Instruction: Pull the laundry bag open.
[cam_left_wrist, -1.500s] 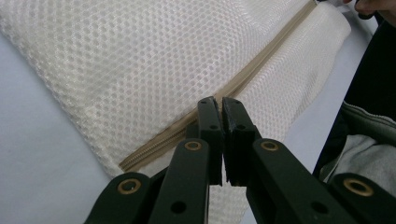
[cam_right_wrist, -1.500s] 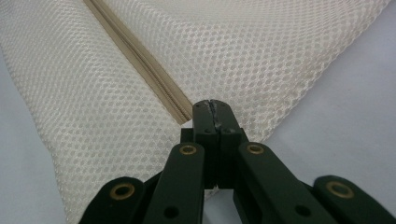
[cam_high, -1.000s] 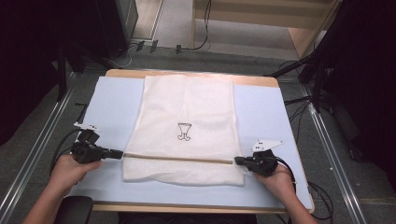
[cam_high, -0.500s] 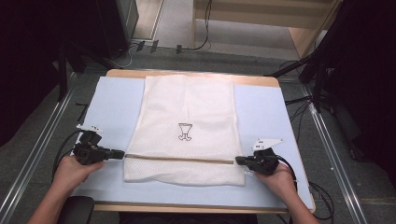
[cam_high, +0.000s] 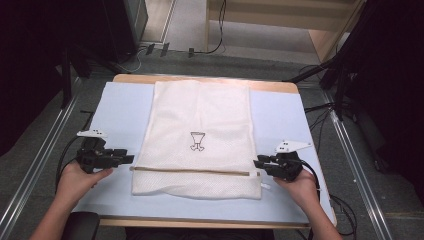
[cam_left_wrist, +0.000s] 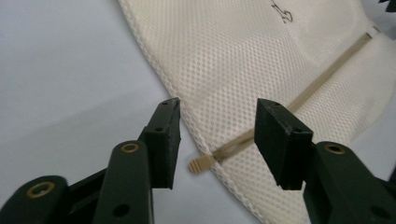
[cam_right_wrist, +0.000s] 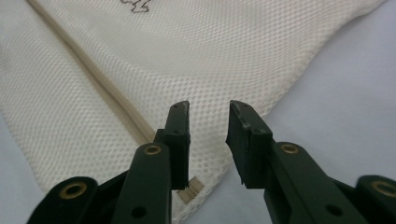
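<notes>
A white mesh bag (cam_high: 200, 115) lies flat on the light blue table top (cam_high: 120, 105), with a small dark emblem (cam_high: 197, 140) at its middle. A tan zipper (cam_high: 192, 171) runs across it near the front edge. My left gripper (cam_high: 128, 159) is at the zipper's left end. It is open, and the tan zipper pull (cam_left_wrist: 201, 163) lies on the table between its jaws, just off the bag's edge (cam_left_wrist: 187, 116). My right gripper (cam_high: 258, 162) is at the zipper's right end. It is open over the mesh (cam_right_wrist: 205, 70), with the zipper's end (cam_right_wrist: 191, 186) below its left jaw.
The table's wooden rim (cam_high: 200, 80) shows at the far side. Metal rails (cam_high: 350, 150) run along the floor on both sides. Cables (cam_high: 320, 107) and dark stands (cam_high: 345, 75) sit beyond the right edge. Bare blue surface (cam_high: 280, 120) flanks the bag.
Nothing clear. Both grippers stay at the two ends of the zipper, and the bag lies as before.
</notes>
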